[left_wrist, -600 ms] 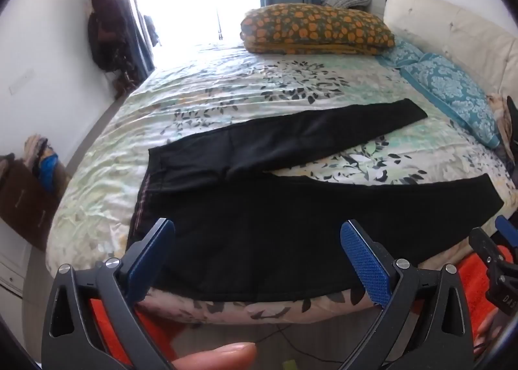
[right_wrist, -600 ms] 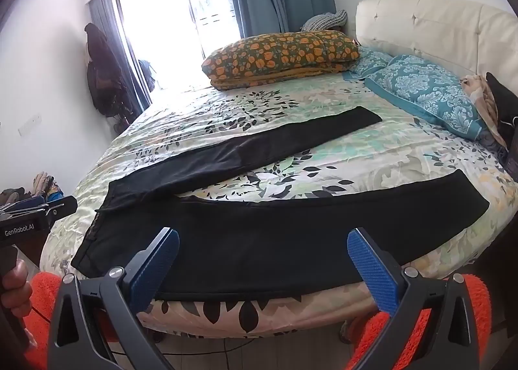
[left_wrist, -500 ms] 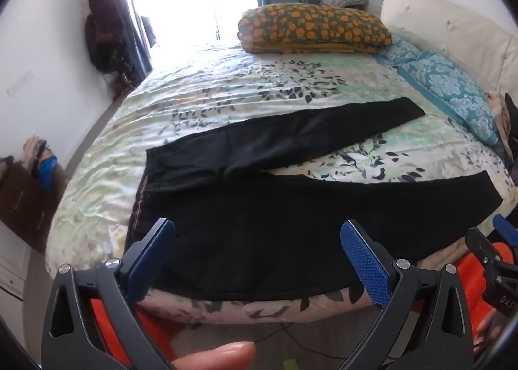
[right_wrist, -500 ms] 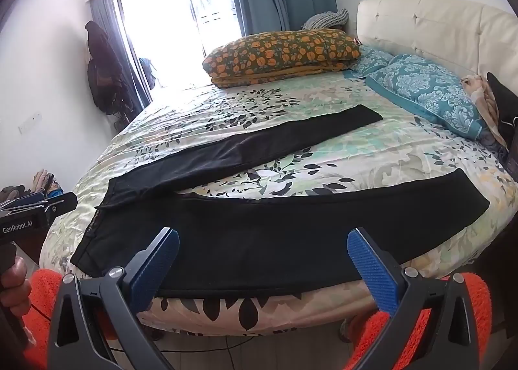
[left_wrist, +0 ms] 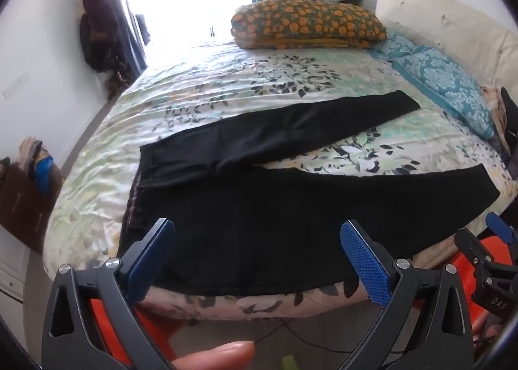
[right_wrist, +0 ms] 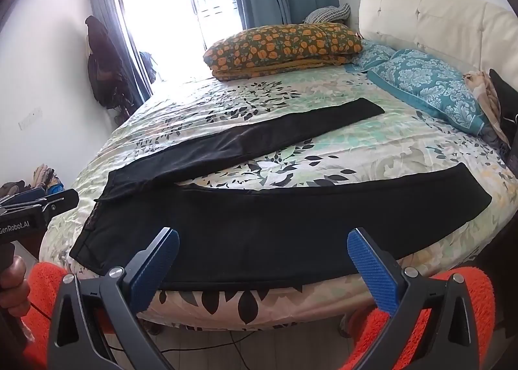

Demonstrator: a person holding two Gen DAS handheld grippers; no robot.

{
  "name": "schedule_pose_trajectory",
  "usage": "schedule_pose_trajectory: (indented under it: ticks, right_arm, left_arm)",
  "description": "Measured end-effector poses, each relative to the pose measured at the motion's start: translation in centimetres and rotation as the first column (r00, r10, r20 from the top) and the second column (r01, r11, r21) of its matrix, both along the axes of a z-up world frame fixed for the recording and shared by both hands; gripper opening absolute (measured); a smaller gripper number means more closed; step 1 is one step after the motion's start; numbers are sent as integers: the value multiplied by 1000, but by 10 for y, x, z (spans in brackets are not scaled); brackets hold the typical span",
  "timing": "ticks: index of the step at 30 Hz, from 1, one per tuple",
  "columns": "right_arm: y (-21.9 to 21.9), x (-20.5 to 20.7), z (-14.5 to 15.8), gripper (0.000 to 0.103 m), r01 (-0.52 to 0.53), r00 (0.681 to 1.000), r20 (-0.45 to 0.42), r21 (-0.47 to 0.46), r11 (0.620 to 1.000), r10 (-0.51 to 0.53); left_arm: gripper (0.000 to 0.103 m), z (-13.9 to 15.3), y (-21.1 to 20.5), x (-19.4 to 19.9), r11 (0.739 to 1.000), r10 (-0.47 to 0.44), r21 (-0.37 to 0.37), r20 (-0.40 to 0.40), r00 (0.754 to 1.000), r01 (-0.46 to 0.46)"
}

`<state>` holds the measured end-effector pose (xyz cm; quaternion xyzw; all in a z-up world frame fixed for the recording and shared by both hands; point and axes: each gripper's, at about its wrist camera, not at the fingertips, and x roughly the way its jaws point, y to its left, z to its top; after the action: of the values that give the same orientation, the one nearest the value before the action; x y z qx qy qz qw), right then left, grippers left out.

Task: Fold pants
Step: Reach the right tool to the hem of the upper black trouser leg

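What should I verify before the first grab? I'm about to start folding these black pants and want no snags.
1. Left gripper open and empty: ok, jaws spread wide, nothing between them.
2. Right gripper open and empty: ok, same.
3. Pants laid flat on the bed: ok, legs spread in a V, no big bunching visible.
4. Waistband toward the left gripper, near leg's cuff toward the right: ok.
5. Near edge fully on the mattress: not ok, it lies right along the bed's front edge.
6. Anything lying on the pants: ok, the orange-patterned pillow sits far behind.
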<state>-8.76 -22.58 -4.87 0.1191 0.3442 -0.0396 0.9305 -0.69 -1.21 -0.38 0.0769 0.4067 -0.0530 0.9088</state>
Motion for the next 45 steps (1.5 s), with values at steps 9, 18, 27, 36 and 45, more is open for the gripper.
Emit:
schedule_pose_trajectory:
  ticks: [9,18,27,36,45]
  right_arm:
    - [-21,18,-10,103,-10,1000,-27,5,1000,10]
    - [-144,126,-29,103,23,999,29,114,993,-26]
    - [-357,341,-109,103,310,949,-152,311,899,-275]
    - [-418,458,-168,102,411,879,-333,169,896,-341]
    - [-402,467,-166,12,283,911,-299,-50,958,-285]
  left_arm:
    - [102,-7,-4,16,999,29,-20,2,1000,-29]
    - [102,-35,-20,46,1000,28,-11,-57,998,-29]
    - [102,-64,-21,87,996,91,-8,-115,989,-93]
    - [102,-92,-31,109,992,120,65,-166,979,-111]
    - [102,-106,-43,104,993,86,93,-195,977,-69]
